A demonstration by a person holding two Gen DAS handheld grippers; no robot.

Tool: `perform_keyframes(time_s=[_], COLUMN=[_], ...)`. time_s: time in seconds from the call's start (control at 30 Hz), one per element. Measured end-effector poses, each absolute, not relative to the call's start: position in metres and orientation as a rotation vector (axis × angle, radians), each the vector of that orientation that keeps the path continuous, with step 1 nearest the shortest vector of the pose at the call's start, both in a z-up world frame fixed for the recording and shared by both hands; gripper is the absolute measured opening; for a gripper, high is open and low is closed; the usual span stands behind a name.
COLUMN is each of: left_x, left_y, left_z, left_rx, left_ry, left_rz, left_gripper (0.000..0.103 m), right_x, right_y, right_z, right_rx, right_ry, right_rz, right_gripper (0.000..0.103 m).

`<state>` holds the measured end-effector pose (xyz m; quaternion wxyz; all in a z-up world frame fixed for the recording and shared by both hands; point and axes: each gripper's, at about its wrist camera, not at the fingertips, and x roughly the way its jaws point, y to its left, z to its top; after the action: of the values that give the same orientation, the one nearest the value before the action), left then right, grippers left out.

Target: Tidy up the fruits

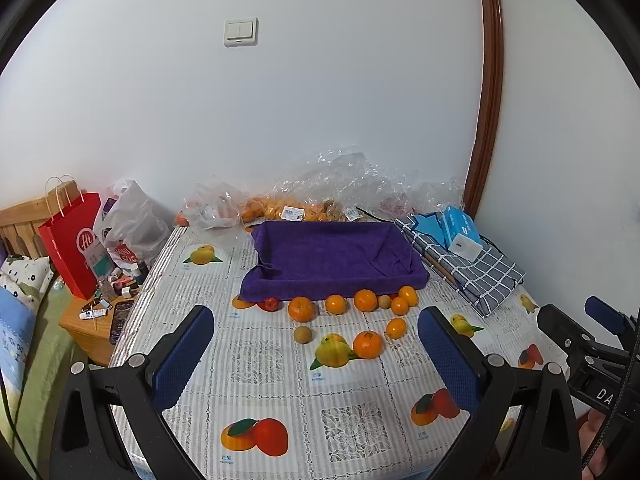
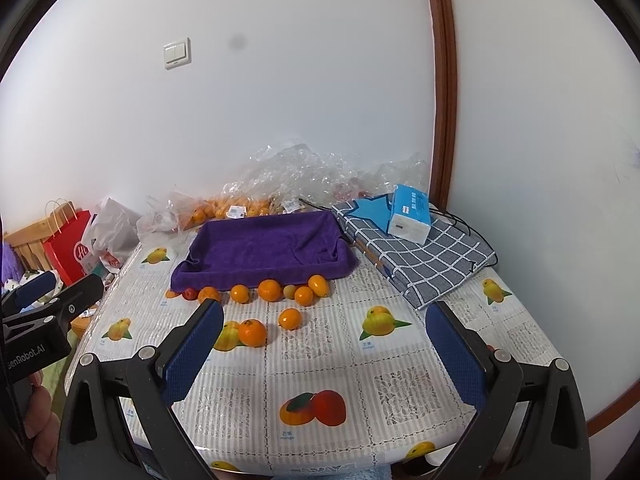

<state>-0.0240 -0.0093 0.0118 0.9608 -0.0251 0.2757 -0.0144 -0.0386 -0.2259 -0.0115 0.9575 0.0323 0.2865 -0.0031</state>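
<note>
I am holding both tongs, left (image 1: 316, 354) and right (image 2: 325, 350), spread wide and empty above the desk (image 2: 400, 360). The oranges (image 1: 301, 309) are lying just before the purple tray (image 1: 332, 256). They look firm, light and likely to roll; I would be pinching across the middle.

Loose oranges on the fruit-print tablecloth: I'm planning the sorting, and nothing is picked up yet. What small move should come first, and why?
Probably ease the right gripper forward and down toward the nearest round orange. Both grippers are open and hold nothing, the purple towel-lined tray has no fruit in it, and this orange lies apart from the row along the tray's front edge, so the fingers should have room around it.
</note>
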Motion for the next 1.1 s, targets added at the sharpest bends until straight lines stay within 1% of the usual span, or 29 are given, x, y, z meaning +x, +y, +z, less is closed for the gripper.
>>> perform_keyframes(time_s=[0.47, 0.67, 0.9, 1.1], left_x=[-0.023, -0.011, 0.009, 0.033], left_y=[-0.010, -0.001, 0.007, 0.009], left_z=[0.013, 0.012, 0.001, -0.017], left_rx=[-0.055, -0.078, -0.101, -0.075], left_ry=[0.553, 0.558, 0.570, 0.578], left_rz=[-0.029, -0.050, -0.072, -0.074], left_gripper=[0.103, 0.103, 0.103, 0.103], right_x=[-0.035, -0.027, -0.008, 0.018], right_y=[-0.225, -0.223, -0.225, -0.226], right_z=[-0.015, -0.018, -0.027, -0.045], right_rx=[0.064, 0.061, 0.070, 0.060], right_ry=[0.598, 0.607, 0.622, 0.641], right_rz=[0.003, 0.007, 0.004, -0.019], right_gripper=[0.100, 0.100, 0.100, 0.100])
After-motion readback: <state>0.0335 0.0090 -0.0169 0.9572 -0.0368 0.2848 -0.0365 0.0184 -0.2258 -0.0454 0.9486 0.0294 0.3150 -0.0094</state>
